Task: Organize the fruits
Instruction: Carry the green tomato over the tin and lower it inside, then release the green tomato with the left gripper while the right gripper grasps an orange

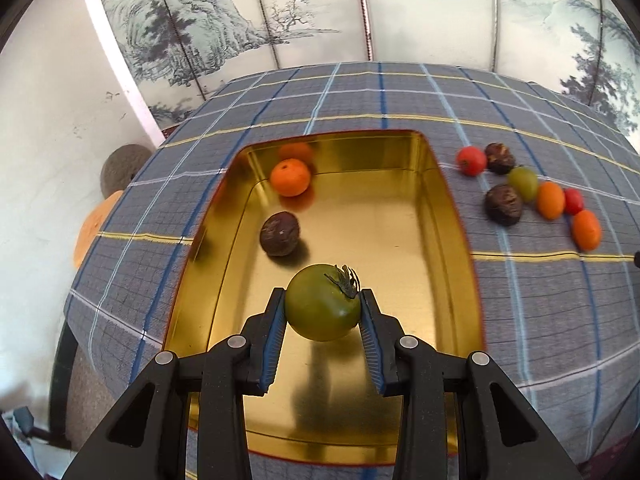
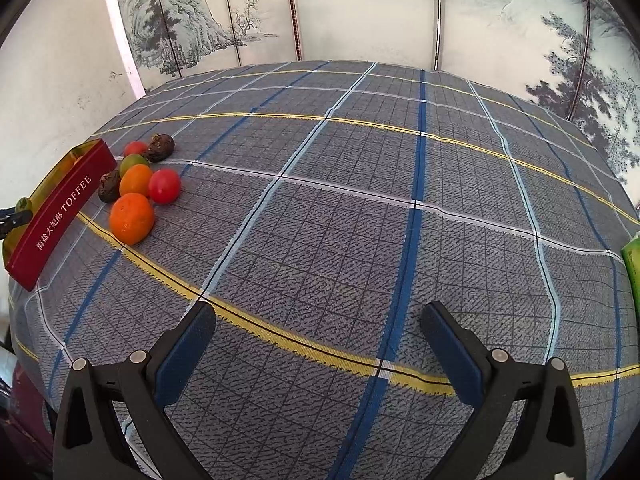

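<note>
L gripper (image 1: pixel 323 306) clamped, angled down, R gripper (image 2: pixel 318 334) jaws wide

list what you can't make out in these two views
- Left wrist view: the near end of the gold tin is hidden behind the left tongs and green tomato.
- Right wrist view: the green box is cut off by the right edge.
- Right wrist view: the tin's inside is hidden by its red wall.

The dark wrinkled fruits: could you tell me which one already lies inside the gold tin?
The dark fruit near the orange mandarin in the gold tin; the other two lie outside on the tablecloth.
</note>
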The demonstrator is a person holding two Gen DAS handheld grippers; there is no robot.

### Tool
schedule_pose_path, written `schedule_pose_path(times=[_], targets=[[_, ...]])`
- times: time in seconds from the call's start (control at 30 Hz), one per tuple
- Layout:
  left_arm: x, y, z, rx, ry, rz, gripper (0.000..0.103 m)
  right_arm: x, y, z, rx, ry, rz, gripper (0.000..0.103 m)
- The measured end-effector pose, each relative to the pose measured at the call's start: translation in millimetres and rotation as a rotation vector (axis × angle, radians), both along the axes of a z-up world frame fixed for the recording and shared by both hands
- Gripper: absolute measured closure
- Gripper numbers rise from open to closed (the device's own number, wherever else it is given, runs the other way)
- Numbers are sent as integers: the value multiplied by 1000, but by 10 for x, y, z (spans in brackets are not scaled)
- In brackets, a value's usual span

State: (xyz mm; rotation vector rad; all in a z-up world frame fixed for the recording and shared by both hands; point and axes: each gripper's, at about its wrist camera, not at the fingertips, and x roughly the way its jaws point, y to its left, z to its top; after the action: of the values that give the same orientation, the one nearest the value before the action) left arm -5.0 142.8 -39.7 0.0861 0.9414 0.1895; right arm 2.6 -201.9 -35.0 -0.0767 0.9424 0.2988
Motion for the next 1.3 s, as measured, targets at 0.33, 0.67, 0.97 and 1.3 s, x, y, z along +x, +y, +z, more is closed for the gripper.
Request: schedule_pose_path(times=[0.33, 0.67, 0.97, 1.3], targets=[[72, 220, -158, 22, -24, 27, 66, 11, 22, -7, -19, 2, -9, 1], [124, 372, -257, 15, -58, 22, 66, 13, 55, -17, -49, 4, -24, 1], [142, 461, -306, -10, -81, 6, 65, 25, 66, -31, -83, 6, -36, 1], [94, 453, -271, 2, -159, -30, 60, 35, 31, -34, -86, 7, -63, 1]])
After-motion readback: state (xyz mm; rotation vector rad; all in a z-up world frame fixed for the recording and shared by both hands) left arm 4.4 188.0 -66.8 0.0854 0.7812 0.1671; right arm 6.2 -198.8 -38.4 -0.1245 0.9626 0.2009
